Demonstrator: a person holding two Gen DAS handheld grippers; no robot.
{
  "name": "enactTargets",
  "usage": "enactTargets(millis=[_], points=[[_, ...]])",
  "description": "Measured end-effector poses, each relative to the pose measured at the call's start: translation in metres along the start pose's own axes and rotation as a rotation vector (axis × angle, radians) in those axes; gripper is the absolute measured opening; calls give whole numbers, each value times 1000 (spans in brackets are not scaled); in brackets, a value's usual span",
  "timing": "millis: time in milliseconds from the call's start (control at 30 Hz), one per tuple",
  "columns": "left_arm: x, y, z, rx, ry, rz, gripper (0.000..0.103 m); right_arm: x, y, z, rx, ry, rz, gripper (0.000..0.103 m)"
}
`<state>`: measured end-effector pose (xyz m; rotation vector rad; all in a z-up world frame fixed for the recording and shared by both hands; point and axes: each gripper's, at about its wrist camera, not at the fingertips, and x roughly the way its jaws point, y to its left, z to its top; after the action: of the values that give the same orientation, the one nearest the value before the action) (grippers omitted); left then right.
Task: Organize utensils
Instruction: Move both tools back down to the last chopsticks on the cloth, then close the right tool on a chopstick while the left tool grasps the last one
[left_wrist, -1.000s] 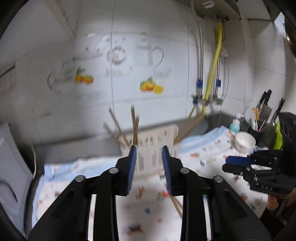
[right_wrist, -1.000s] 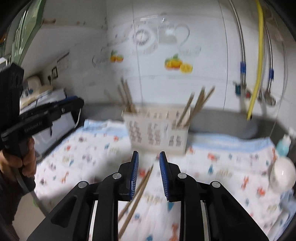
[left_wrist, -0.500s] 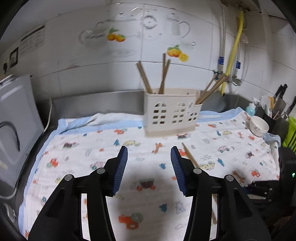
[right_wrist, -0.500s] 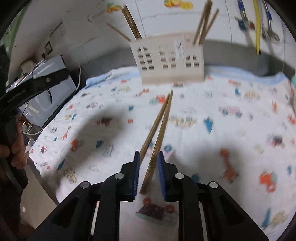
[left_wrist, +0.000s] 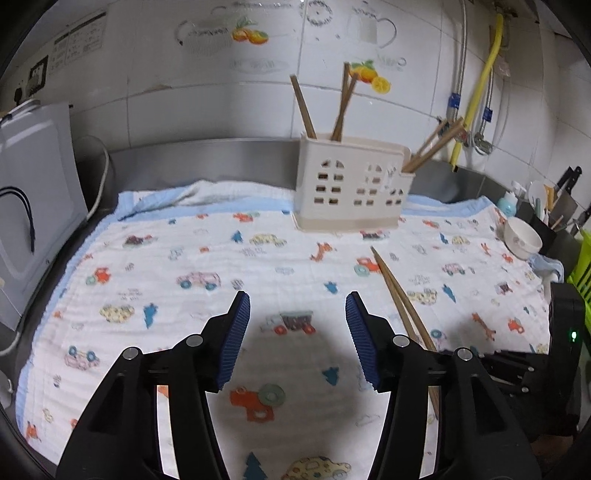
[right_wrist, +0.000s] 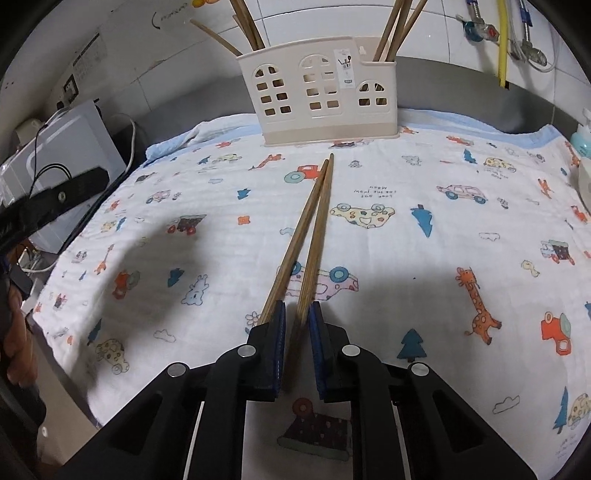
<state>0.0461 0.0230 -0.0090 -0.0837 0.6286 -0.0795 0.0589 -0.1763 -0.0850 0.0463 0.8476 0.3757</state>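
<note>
A pair of chopsticks (right_wrist: 308, 236) is laid on the cloth (right_wrist: 424, 288) over the bench, tips toward the caddy (right_wrist: 317, 90), which already carries other sticks. The right gripper (right_wrist: 295, 325) is closed on the pair's thick ends, its fingers having just been narrowing around them. The left gripper (left_wrist: 295, 325) is held wide, its fingers having just been opening, with nothing between them. The sticks are judged light, stiff and smooth, so they may scissor or slip when gripped at the end; a hold nearer the middle would be steadier.
</note>
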Motion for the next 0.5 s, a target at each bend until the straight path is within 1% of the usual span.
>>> enactTargets(millis=[233,400,500], points=[[12,-23,-21,30,67,-44,56,-5,-9,-1,14,-10,-5,8],[23,-46,-36,38,123,-108,56,-17,-18,0,12,-35,-19,7],[29,-60,-43,49,147,-132,56,-27,-26,1,11,-57,-21,7]])
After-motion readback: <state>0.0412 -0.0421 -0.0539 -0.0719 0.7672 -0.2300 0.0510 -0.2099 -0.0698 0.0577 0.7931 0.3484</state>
